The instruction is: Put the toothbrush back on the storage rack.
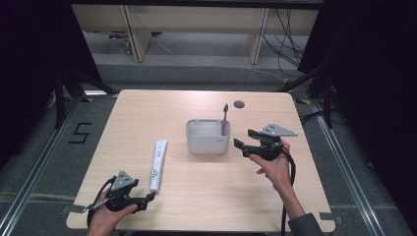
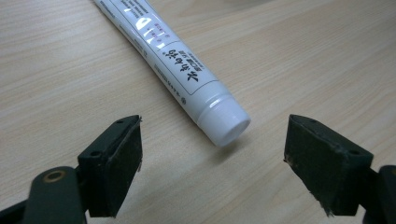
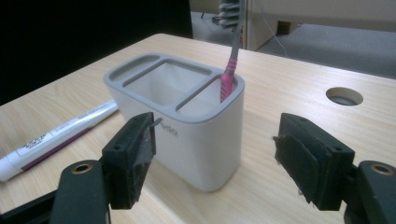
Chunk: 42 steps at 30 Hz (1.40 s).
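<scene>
Black left gripper (image 1: 151, 196): at the near left corner of the table, jaws spread wide, nothing between the pads (image 2: 121, 158); it points at the cap end of the tube.
White toothpaste tube (image 1: 158, 164): flat on the wood, cap toward the person, lying just ahead of the left gripper and left of the holder, not touching either.
Tube risk: the tube is round and smooth, so I judge a pinch on the cap (image 2: 227, 128) alone could squirt it forward or roll it sideways; a grip across the body looks safer.
Grey holder (image 1: 208, 142): upright mid-table, three compartments; the wide middle one looks empty.
Pink toothbrush (image 1: 225, 120): standing head up in the holder's right-hand slot, leaning a little.
Right gripper (image 1: 244, 138): just right of the holder, jaws apart and empty, apart from its wall.
Holder risk: light and tall, I judge; a nudge from the right gripper's jaw could slide or tip it and spill the toothbrush.
Table (image 1: 147, 105): the left gripper sits close to the near edge; bare wood lies between tube and holder and behind the holder.
Cable hole (image 1: 239, 104): behind the holder, near the far edge; keep small things away from it.
</scene>
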Tool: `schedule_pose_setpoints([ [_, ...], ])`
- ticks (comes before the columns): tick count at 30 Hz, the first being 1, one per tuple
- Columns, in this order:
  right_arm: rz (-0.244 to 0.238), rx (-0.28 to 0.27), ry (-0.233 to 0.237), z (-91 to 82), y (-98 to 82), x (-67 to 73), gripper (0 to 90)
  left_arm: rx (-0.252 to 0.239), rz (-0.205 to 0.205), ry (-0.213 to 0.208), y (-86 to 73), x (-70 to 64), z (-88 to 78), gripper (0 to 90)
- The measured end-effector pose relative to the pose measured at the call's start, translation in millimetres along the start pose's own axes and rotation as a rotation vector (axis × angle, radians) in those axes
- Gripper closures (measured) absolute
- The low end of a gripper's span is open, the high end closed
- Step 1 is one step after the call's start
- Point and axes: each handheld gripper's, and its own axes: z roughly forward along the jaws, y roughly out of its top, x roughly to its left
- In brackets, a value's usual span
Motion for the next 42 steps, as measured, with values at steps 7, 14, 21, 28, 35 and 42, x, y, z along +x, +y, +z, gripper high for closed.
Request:
schedule_pose_setpoints([
  [7,-0.061,0.021,-0.02,-4.4,-8.5,8.5,27.3,-0.007,-0.002,0.002,-0.1,-0.2,0.0,18.8],
  [14,-0.09,0.04,-0.027,-9.3,-15.0,11.4,26.7,-0.008,-0.007,0.004,-0.2,-0.6,-0.1,18.8],
  [21,-0.046,0.068,-0.014,-15.3,-26.4,16.4,26.7,0.005,-0.005,0.001,0.1,0.2,-0.3,17.6],
  [28,-0.042,0.092,-0.012,-21.5,-40.1,15.8,26.7,-0.003,-0.014,0.001,-0.1,0.8,0.6,17.6],
  [35,-0.013,0.118,-0.012,-28.1,-50.8,16.5,26.4,0.001,-0.011,0.005,1.6,0.7,0.0,17.4],
  [42,-0.011,0.128,-0.008,-33.2,-61.1,17.9,25.9,-0.002,-0.015,0.003,0.0,1.0,2.1,17.2],
])
